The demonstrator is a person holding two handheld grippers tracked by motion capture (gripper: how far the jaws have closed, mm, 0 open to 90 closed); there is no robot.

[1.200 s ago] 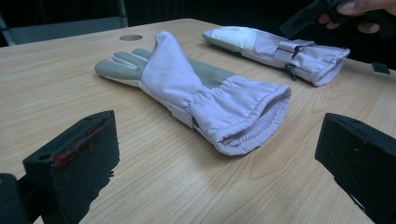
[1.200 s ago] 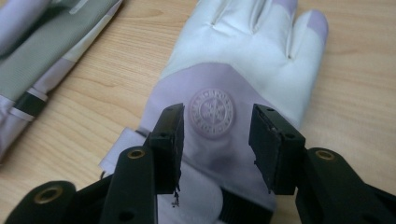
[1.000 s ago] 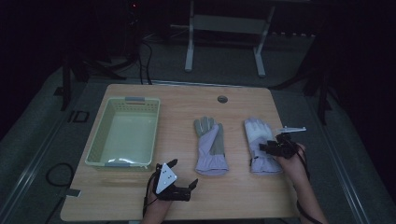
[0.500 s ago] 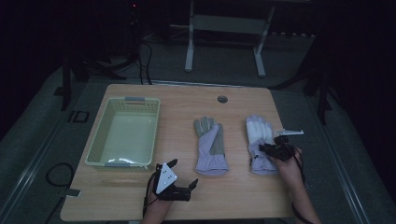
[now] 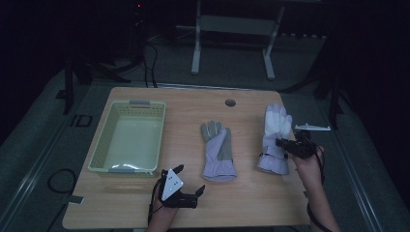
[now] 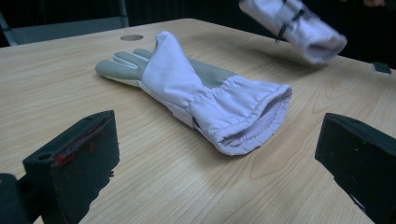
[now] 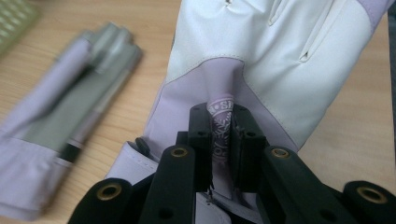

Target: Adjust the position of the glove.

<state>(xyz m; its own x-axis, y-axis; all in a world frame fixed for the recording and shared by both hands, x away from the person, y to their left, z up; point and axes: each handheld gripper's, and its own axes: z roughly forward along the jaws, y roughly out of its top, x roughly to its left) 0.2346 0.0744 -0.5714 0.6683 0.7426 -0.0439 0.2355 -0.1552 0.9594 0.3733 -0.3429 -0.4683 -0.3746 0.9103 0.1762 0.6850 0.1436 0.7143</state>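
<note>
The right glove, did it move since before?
Yes. The right glove, pinched in the right gripper, has lifted, its cuff off the table; the middle glove stays flat.

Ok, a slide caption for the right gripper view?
Right gripper pinching a fold of the white-and-lilac glove, second glove lying blurred beside it.

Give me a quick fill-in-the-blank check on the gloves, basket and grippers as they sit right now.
1. The right gripper is pinching a fold of the right-hand glove near its ____.
2. The other glove lies flat on the ____.
3. The green basket holds ____ gloves.
4. The left gripper has its jaws ____.

Missing words: cuff; table; no; open
</note>
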